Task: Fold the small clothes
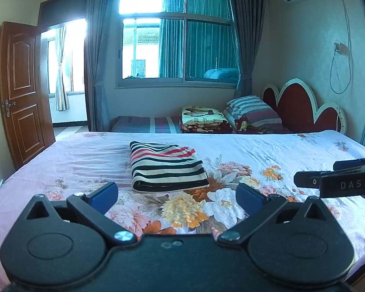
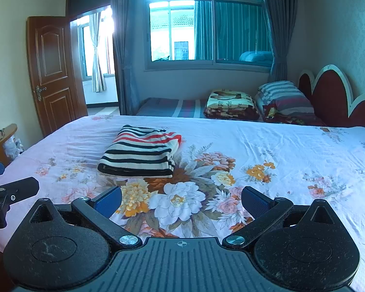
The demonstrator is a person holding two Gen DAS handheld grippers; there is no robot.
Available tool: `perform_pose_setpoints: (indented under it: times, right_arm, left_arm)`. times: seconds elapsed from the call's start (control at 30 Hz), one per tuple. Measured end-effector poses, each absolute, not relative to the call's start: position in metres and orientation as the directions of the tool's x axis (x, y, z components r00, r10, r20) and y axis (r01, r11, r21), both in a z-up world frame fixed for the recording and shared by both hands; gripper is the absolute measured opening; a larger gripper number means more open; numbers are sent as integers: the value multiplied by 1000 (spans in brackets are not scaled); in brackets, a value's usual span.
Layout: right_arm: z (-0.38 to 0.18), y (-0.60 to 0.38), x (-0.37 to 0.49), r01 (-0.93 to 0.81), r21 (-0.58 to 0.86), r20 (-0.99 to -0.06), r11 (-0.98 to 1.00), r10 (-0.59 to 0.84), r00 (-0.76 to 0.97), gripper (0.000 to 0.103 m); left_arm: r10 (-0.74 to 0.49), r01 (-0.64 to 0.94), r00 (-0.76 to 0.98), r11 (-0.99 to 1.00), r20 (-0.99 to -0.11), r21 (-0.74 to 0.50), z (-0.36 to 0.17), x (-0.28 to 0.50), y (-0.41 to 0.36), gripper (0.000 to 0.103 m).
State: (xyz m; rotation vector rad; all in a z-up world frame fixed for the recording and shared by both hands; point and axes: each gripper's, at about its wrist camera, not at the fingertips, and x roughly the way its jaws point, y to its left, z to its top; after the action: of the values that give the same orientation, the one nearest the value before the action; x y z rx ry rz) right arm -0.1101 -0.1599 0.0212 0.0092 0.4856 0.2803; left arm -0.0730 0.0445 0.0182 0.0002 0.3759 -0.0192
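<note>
A small striped garment (image 1: pixel 166 166), cream with black and red stripes, lies folded into a neat rectangle on the floral bed sheet (image 1: pixel 267 146). It also shows in the right wrist view (image 2: pixel 141 152). My left gripper (image 1: pixel 177 194) is open and empty, hovering above the sheet just short of the garment's near edge. My right gripper (image 2: pixel 181 200) is open and empty, nearer than the garment and to its right. The right gripper's side shows in the left wrist view (image 1: pixel 328 181); the left gripper's side shows in the right wrist view (image 2: pixel 9 194).
A second bed behind holds a folded printed blanket (image 1: pixel 203 119) and a striped pillow (image 1: pixel 253 110) by a red headboard (image 1: pixel 301 105). A wooden door (image 1: pixel 22 92) stands open at the left. A wooden piece of furniture (image 2: pixel 0 143) sits left of the bed.
</note>
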Motion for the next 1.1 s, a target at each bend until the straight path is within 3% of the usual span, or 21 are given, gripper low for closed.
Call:
perform_pose_setpoints:
  times: [1.1]
  right_arm:
    - [24,-166,-109,-271,72,-461,960,273,844,103]
  left_arm:
    - [-16,18,929,1000,-369,2,21,-72,47,103]
